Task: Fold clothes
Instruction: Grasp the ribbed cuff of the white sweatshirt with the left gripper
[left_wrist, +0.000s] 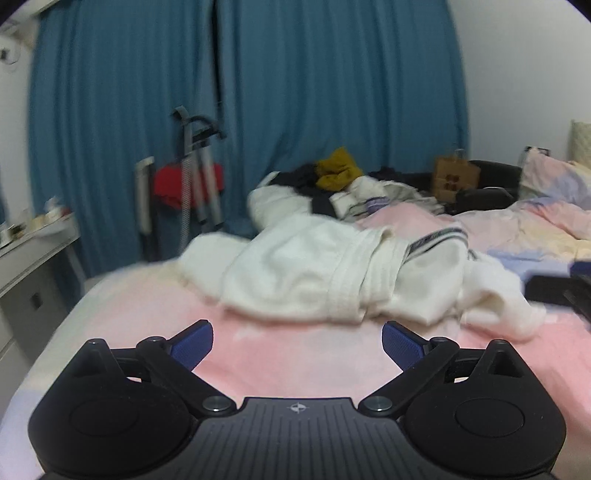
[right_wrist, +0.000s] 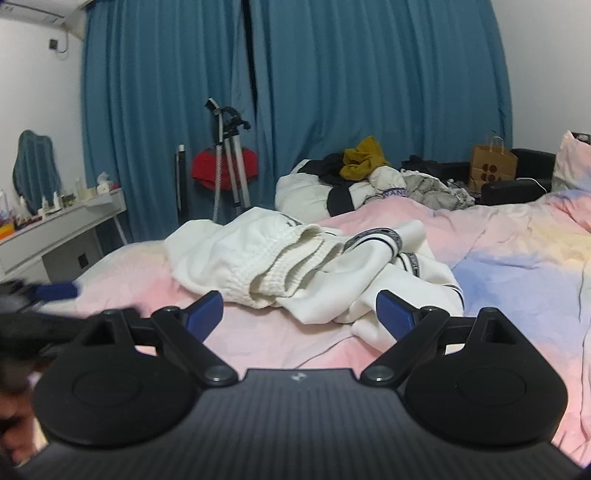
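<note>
Teal curtains (right_wrist: 332, 92) span the far wall, drawn shut with a narrow gap near centre. White walls (right_wrist: 37, 92) on both sides. White desk (right_wrist: 62, 225) at left, cluttered with small items. Bed (right_wrist: 517, 258) with pastel pink-blue cover fills the foreground. Brown paper bag (right_wrist: 493, 164) by the far right wall.

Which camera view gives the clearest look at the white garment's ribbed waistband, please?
The right wrist view: the white garment's waistband is sharp and its ribbing shows. In the left wrist view, the waistband is motion-blurred.
</note>
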